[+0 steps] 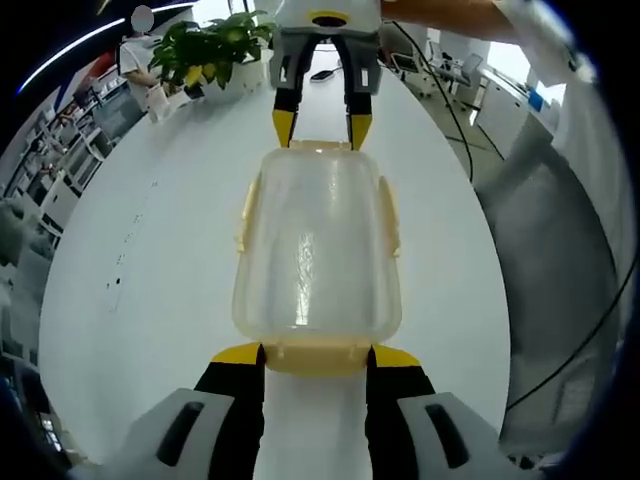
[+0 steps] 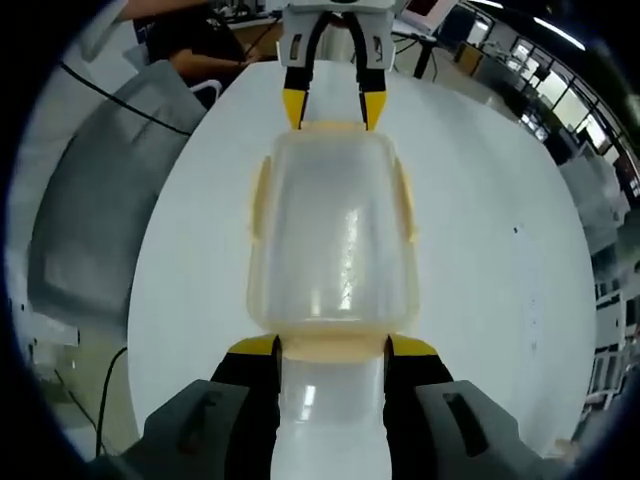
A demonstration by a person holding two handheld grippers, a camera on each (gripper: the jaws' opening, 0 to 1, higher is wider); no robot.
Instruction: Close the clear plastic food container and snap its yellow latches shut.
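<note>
The clear plastic container [image 1: 318, 250] lies with its lid on, on the round white table [image 1: 150, 260]. Pale yellow latches [image 1: 245, 212] run along its sides and ends. In the left gripper view my left gripper [image 1: 316, 355] stands open, its yellow tips flanking the near end latch [image 1: 316, 357]. At the far end my right gripper [image 1: 322, 128] faces me, tips on either side of that end. The right gripper view mirrors this: the container [image 2: 335, 240], my right gripper [image 2: 332, 347] open around the near end latch [image 2: 332, 347], and my left gripper [image 2: 329, 108] beyond.
A potted green plant [image 1: 208, 48] and a person [image 1: 138, 55] are at the table's far left edge. A grey covered chair [image 1: 560, 250] with black cables [image 1: 600, 330] stands to the right. In the right gripper view the chair [image 2: 90, 220] is on the left.
</note>
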